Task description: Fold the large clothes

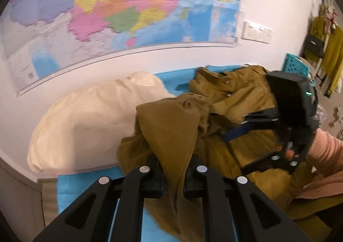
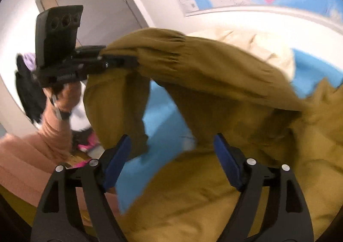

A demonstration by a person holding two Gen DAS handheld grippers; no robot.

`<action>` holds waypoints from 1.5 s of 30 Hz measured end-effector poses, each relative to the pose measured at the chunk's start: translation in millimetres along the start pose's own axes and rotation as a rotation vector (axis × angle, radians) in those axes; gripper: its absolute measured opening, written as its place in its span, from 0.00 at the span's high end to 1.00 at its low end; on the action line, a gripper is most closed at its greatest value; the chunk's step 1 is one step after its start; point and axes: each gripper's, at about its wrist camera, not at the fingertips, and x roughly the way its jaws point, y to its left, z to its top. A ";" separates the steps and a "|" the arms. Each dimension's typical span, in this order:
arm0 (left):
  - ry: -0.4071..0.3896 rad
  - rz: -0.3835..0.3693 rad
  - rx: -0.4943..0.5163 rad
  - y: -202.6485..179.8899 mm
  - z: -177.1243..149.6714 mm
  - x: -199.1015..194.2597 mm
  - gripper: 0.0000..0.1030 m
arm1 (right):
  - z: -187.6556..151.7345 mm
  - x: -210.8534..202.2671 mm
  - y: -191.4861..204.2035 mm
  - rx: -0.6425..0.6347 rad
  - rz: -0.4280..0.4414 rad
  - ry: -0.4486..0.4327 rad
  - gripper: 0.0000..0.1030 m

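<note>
Jacket [image 1: 235,100], mustard, rumpled, sleeve pinched by left claw [image 1: 173,169]; right claw [image 2: 171,160] spread.

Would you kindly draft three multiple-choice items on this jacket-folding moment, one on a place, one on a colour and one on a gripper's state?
1. Where does the cream pillow lie?
A. against the wall under the map
B. in the teal basket
C. on the floor

2. What colour is the jacket?
A. navy
B. olive-brown
C. white

3. How is the right hand-held gripper?
A. shut on the pillow
B. shut on a sleeve
C. open, holding nothing

Answers:
1 A: the pillow rests on the blue sheet below the map.
2 B: the cloth is olive-brown in both views.
3 C: its blue pads stand wide apart over the cloth, while the left hand-held gripper pinches a fold of the jacket.
</note>
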 end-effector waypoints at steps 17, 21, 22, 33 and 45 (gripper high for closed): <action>0.083 -0.455 0.120 -119.8 4.6 39.6 0.44 | 54.1 -88.7 -76.5 0.264 -0.006 -0.234 0.21; 0.050 -0.510 0.106 -112.7 0.8 48.1 0.41 | -7.6 -97.5 -82.6 0.331 -0.029 -0.183 0.16; 0.019 -0.516 0.087 -105.1 1.1 45.0 0.38 | -24.6 -96.4 -81.4 0.351 -0.018 -0.167 0.13; -0.057 -0.409 -0.086 -48.2 -5.7 41.5 0.32 | -63.5 -26.3 -33.0 0.260 0.121 0.038 0.72; 0.000 -0.287 -0.072 -49.9 -3.1 93.8 0.32 | 52.0 -165.7 -38.4 -0.003 -0.555 0.134 0.11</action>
